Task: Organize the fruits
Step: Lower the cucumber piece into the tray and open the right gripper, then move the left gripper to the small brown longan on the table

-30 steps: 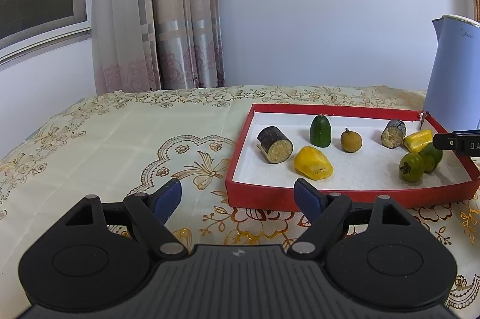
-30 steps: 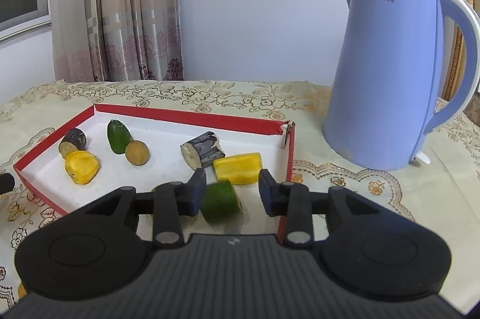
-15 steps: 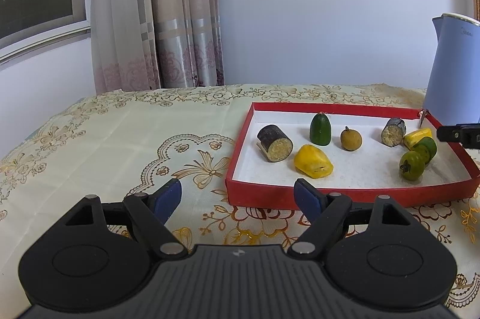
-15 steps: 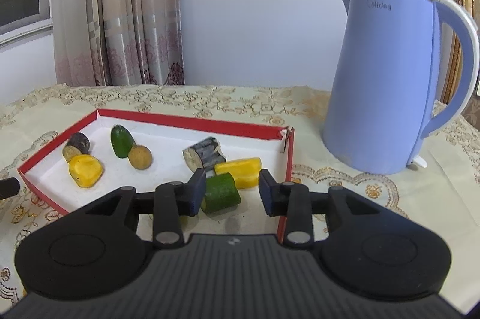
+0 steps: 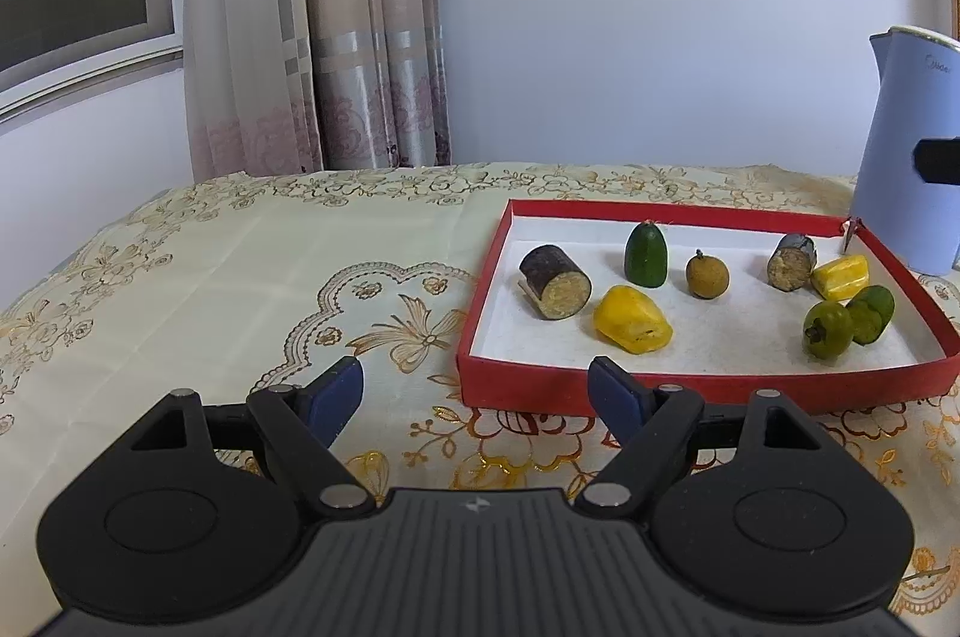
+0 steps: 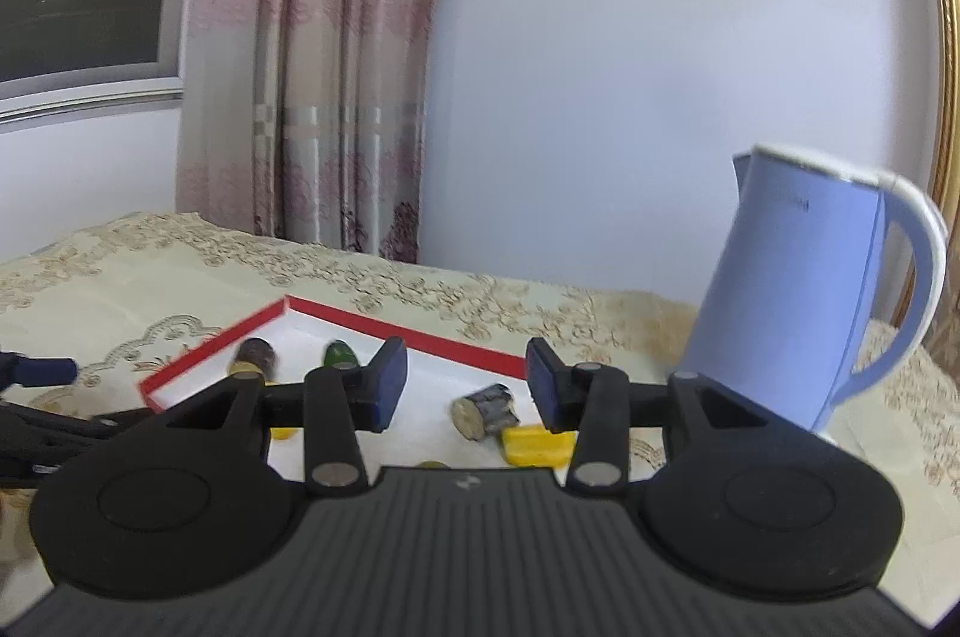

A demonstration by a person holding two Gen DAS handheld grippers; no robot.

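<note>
Opening empty above the red tray [image 5: 708,390], right gripper [image 6: 467,393] sits nearer its right-end fruit; left gripper [image 5: 477,393] spread, idle at the near-left rim.

– What's in my red tray [image 5: 708,388]?
– On the left, a dark cut log piece [image 5: 555,282], a green fruit [image 5: 645,255] standing upright and a yellow one [image 5: 632,327] nearer. A brown round one [image 5: 707,275] sits mid-tray.
– And right?
– Another log piece [image 5: 791,263], a yellow chunk [image 5: 840,277], and two green fruits [image 5: 849,319] touching.
</note>
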